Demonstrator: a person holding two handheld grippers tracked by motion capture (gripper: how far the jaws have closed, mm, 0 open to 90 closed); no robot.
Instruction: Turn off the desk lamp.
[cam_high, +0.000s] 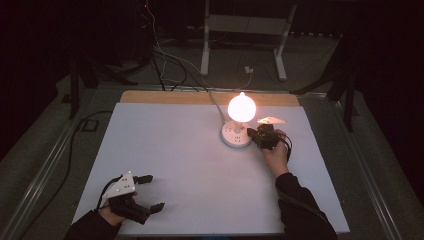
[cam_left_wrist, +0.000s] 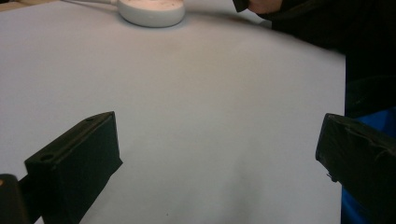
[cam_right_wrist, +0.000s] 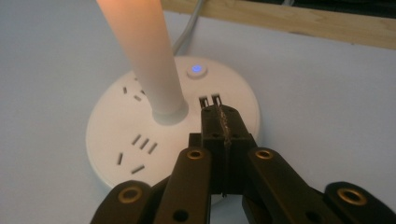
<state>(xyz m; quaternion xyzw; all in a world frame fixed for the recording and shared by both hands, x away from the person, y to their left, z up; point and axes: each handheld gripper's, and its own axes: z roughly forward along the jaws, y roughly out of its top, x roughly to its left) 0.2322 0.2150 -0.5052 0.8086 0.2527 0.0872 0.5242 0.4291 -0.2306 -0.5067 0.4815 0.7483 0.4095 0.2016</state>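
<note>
A lit lamp (cam_high: 241, 107) glows on a round white base (cam_high: 235, 135) with sockets, at the far middle of the white table (cam_high: 200, 165). In the right gripper view the lamp's stem (cam_right_wrist: 149, 60) rises from the base (cam_right_wrist: 116, 140), where a small button (cam_right_wrist: 196, 70) shows a blue light. My right gripper (cam_high: 252, 134) is shut with nothing between its jaws; its tips (cam_right_wrist: 219, 109) rest over the base's near rim, just short of two small slots. My left gripper (cam_high: 150, 192) lies open near the table's front left corner, nothing between its jaws (cam_left_wrist: 219, 154).
The lamp's white cable (cam_high: 215, 102) runs back over the table's wooden far edge (cam_high: 200, 97). A white desk frame (cam_high: 245, 35) and loose cables (cam_high: 160, 60) stand on the dark floor behind. The person's right sleeve (cam_high: 300, 210) lies on the table's front right.
</note>
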